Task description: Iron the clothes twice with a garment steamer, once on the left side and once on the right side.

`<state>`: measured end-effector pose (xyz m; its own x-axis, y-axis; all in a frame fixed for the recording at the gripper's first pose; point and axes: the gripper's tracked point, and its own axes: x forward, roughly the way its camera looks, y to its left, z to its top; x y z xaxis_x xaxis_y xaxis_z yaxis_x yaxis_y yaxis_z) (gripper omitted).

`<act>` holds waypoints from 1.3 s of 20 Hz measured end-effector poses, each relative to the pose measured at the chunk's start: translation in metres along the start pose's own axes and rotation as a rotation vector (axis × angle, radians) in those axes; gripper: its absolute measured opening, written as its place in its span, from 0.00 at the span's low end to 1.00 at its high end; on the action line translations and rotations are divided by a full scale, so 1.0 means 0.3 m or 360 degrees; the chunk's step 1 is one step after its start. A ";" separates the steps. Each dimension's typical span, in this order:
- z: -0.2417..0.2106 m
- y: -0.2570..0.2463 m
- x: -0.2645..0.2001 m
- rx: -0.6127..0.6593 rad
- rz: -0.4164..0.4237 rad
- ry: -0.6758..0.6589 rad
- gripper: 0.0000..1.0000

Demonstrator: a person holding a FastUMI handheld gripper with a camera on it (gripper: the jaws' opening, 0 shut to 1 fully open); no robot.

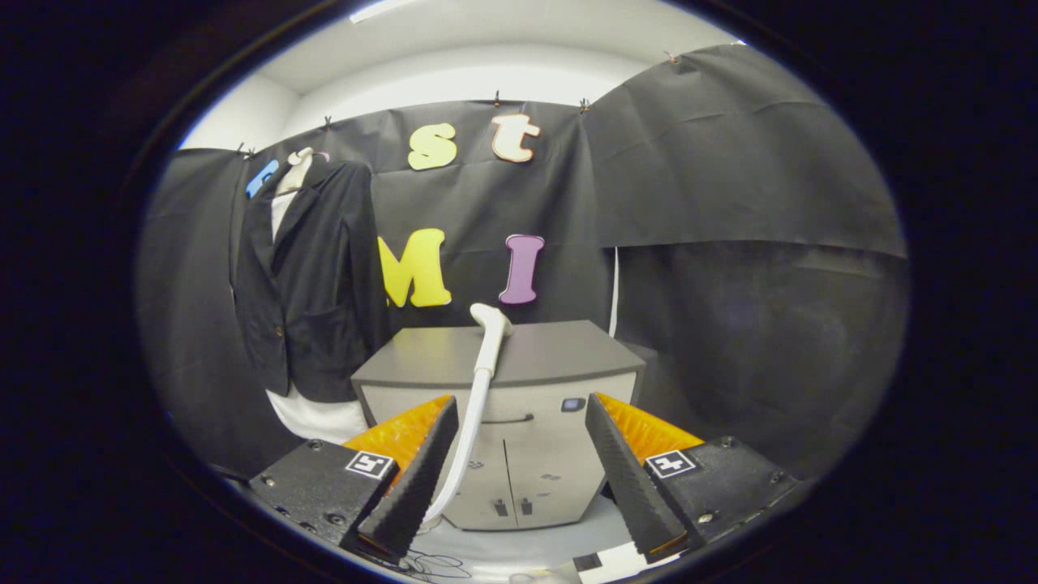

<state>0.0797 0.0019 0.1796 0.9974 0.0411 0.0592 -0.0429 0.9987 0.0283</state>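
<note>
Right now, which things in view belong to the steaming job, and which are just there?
For the job:
- steamer, its white wand leaning against the cabinet, just ahead of the fingers
- jacket, dark, hanging on the wall beyond the fingers
- gripper, open, holding nothing

Just there:
- cabinet, grey
- cables on the floor

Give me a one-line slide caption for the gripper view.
Open gripper faces a grey cabinet, white steamer wand propped between its fingers' line, dark jacket hanging beyond.

matt cloth jacket (312,280), glossy plastic steamer (484,381)
</note>
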 end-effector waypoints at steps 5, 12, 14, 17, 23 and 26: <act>0.177 0.017 0.260 -0.0054 0.0072 0.0006 0.98; 0.228 0.098 0.643 -0.0116 0.0181 0.0188 0.98; 0.212 0.128 0.735 -0.0112 0.0218 0.0251 0.98; 0.156 0.151 0.865 -0.0131 0.0227 0.0356 0.98; -0.004 0.185 1.042 -0.0174 0.0234 0.0594 0.97; -0.085 0.199 1.078 -0.0168 0.0235 0.0718 0.95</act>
<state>0.4013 0.0756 0.1749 0.9077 0.1687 -0.3841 -0.2030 0.9779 -0.0504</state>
